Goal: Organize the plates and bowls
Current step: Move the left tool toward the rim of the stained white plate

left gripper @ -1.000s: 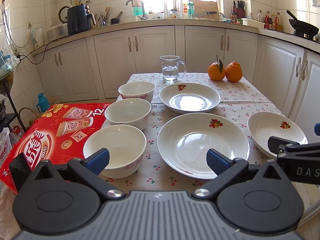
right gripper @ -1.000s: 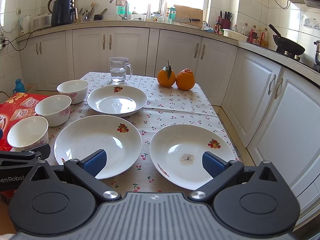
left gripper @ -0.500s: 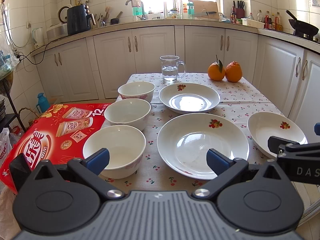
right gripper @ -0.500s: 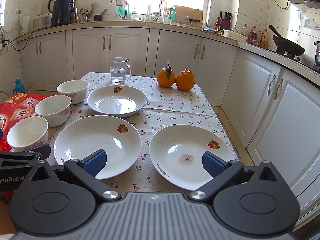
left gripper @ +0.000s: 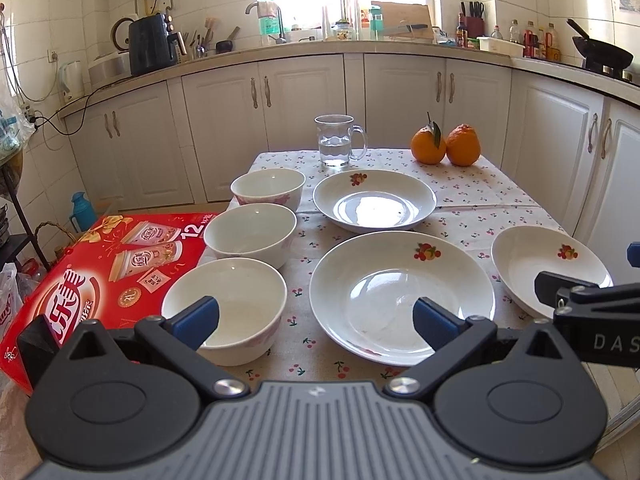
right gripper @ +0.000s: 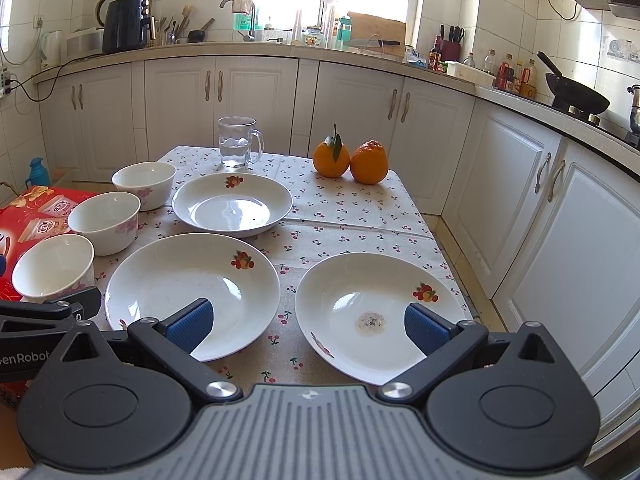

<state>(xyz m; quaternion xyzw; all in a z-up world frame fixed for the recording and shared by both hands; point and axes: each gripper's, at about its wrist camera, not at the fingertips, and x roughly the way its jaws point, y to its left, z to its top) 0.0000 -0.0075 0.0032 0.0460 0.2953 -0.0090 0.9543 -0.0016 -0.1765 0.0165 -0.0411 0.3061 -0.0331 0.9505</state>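
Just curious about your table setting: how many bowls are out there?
3, lined up along the table's left edge: the near bowl closest to the grippers, the middle bowl behind it, and the far bowl toward the glass mug. None looks hidden.

white plates (right gripper: pixel 192 292), cherry-print tablecloth (right gripper: pixel 352 216), red box (left gripper: pixel 100 264)

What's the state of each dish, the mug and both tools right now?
Left tool: open, empty.
Right tool: open, empty.
Three bowls: upright, unstacked, empty.
Large plate: empty.
Right plate: small residue spot at centre.
Far plate: empty.
Glass mug: upright, partly filled with water.
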